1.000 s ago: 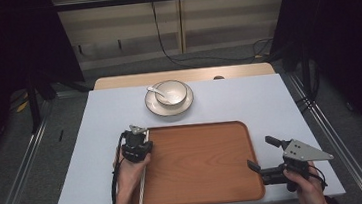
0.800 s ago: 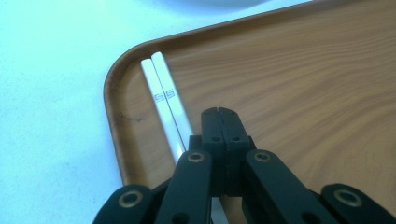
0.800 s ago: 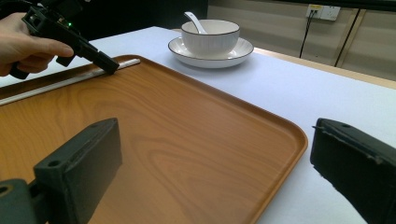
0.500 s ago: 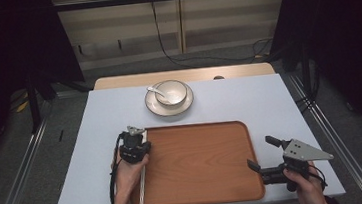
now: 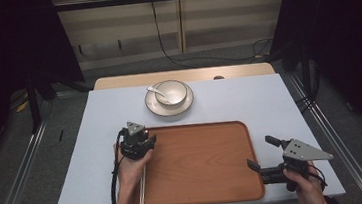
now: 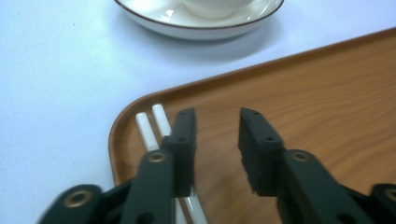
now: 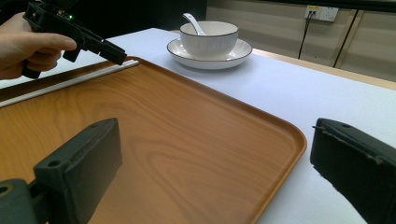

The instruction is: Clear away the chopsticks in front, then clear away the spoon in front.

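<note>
Your left gripper point(image 6: 217, 140) hangs with jaws apart beside the thin, light, slippery chopsticks point(image 6: 156, 128) at lower left of the tray point(image 6: 303, 102); pinch them mid-length.

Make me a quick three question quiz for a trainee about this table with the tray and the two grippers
1. True or false: the white chopsticks lie along the left edge of the wooden tray.
2. What sits in the bowl on the plate? A) a fork B) a white spoon C) a pair of tongs
3. Fill in: the jaws of the right gripper straddle the tray's ______ edge.

Key
1. True. The chopsticks lie side by side inside the rim, beneath the left gripper, whose jaws stand open with nothing between them.
2. B.
3. Right. The jaws stand wide open, one over the wood and one over the white table.
</note>
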`<state>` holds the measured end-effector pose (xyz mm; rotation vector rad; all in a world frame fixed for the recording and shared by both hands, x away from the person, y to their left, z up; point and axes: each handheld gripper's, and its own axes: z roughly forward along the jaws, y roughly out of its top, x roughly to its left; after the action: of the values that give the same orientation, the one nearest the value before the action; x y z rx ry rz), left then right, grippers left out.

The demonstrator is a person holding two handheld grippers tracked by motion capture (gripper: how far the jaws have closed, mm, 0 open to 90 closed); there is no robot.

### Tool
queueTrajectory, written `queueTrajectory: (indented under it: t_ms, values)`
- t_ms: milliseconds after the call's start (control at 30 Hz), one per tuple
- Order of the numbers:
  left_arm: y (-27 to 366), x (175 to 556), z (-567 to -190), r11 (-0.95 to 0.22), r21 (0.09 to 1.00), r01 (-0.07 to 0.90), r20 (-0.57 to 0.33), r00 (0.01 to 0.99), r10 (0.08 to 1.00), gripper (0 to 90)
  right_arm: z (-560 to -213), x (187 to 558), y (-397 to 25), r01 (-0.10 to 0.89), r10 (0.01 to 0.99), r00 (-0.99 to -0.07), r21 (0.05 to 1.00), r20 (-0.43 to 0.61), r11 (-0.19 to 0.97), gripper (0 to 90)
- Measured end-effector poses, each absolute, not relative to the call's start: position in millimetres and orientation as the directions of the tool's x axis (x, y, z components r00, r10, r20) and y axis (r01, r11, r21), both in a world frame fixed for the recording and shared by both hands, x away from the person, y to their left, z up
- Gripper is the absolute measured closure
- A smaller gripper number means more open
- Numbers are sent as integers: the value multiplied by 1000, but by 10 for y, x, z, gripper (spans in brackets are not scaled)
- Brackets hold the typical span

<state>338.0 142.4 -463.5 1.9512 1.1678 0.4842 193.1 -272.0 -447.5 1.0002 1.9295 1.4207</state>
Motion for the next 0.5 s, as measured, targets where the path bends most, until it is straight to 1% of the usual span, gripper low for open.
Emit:
queueTrajectory:
  t_ms: [67, 133, 200, 233, 300, 367, 500]
  values:
    - [1431, 3390, -4628, -242, 798, 551, -71, 485, 871, 541, -4472, 1929, -2721, 244, 812, -583, 955, 5, 170, 20]
    - [1451, 3417, -4619, -222, 797, 561, -92, 476, 875, 437, -4470, 1929, -2731, 243, 813, -582, 956, 7, 166, 20]
    - [1468, 3428, -4614, -207, 804, 558, -96, 465, 880, 370, -4471, 1927, -2734, 242, 814, -581, 956, 5, 167, 20]
    - [1470, 3431, -4611, -197, 812, 549, -96, 460, 883, 313, -4468, 1919, -2728, 246, 813, -583, 955, 11, 163, 20]
    - [1480, 3449, -4597, -196, 816, 544, -92, 456, 885, 263, -4470, 1919, -2721, 244, 814, -581, 956, 9, 163, 20]
    - [1480, 3480, -4572, -216, 809, 546, -74, 460, 885, 170, -4472, 1922, -2724, 244, 812, -583, 956, 10, 164, 20]
    - [1448, 3541, -4503, -208, 838, 504, -61, 466, 883, 147, -4467, 1914, -2719, 239, 812, -584, 957, 6, 165, 20]
